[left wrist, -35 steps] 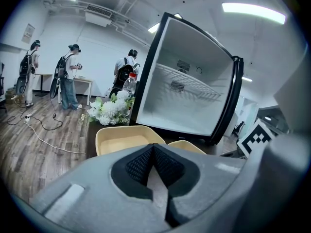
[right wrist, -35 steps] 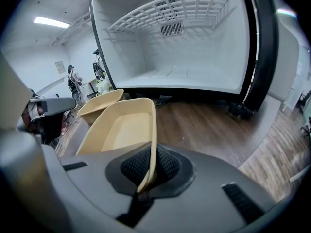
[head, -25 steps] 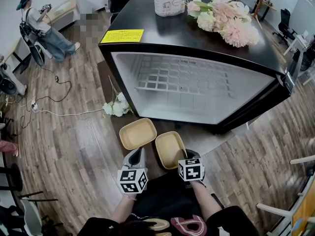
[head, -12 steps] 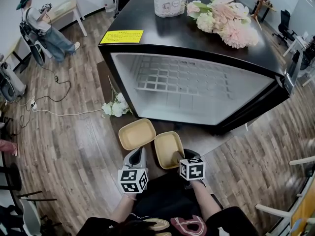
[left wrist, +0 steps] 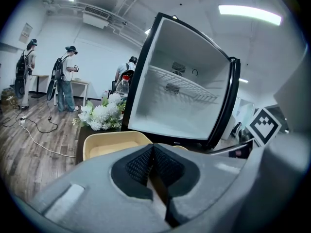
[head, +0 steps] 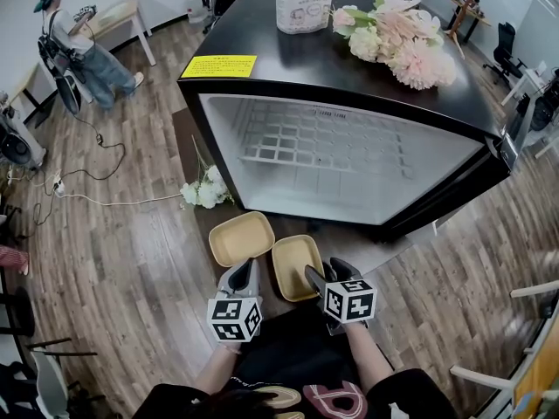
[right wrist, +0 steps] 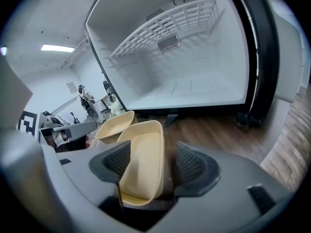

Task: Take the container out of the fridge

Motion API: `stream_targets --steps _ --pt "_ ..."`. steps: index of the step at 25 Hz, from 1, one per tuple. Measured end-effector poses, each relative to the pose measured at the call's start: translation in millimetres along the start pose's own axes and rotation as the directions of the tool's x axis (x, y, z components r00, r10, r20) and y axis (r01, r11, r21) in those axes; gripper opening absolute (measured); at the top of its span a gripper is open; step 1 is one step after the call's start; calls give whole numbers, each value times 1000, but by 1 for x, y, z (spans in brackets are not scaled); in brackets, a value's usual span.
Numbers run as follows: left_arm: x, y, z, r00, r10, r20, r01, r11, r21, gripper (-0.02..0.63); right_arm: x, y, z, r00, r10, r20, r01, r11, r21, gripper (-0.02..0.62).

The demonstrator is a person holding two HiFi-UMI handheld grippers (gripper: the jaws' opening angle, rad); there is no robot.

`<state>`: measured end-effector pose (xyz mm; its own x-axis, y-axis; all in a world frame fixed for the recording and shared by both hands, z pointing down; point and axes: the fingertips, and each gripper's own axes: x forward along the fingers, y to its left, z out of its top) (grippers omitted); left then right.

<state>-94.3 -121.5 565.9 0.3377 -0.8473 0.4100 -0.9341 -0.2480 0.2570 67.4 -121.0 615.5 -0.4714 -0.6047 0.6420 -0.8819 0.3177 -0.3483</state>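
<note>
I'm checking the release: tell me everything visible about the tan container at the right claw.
Shallow, rectangular tan container, plastic-looking, with rounded corners, empty, open side up. It lies before the open fridge, close beside a second container. Its near end sits between the right claw's jaws, which have just been opening and do not clamp it.

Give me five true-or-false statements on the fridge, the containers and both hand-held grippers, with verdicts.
1. The fridge holds no container inside. True.
2. The right hand-held gripper is clamped shut on a container. False: its jaws stand apart, having just been opening, with the right container's near end between them.
3. The left hand-held gripper's jaws are together, nothing between them. True.
4. Three beige containers sit before the fridge. False: two, the right container and the left container.
5. Pink flowers lie on the fridge's top. True.
</note>
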Motion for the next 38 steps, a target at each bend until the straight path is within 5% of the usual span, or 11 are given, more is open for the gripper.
stream_targets --steps 11,21,29,38 --pt "5 -25 29 995 -69 65 68 997 24 8 -23 8 42 990 17 142 -9 998 -57 310" --pt "7 -44 44 989 -105 105 100 994 48 8 -48 10 65 968 -2 251 31 993 -115 196" --pt "3 -51 43 985 -126 118 120 991 53 8 -63 1 77 939 -85 333 139 980 -141 53" --pt "-5 -51 41 984 -129 125 124 991 48 8 -67 7 77 936 -79 344 133 982 -137 9"
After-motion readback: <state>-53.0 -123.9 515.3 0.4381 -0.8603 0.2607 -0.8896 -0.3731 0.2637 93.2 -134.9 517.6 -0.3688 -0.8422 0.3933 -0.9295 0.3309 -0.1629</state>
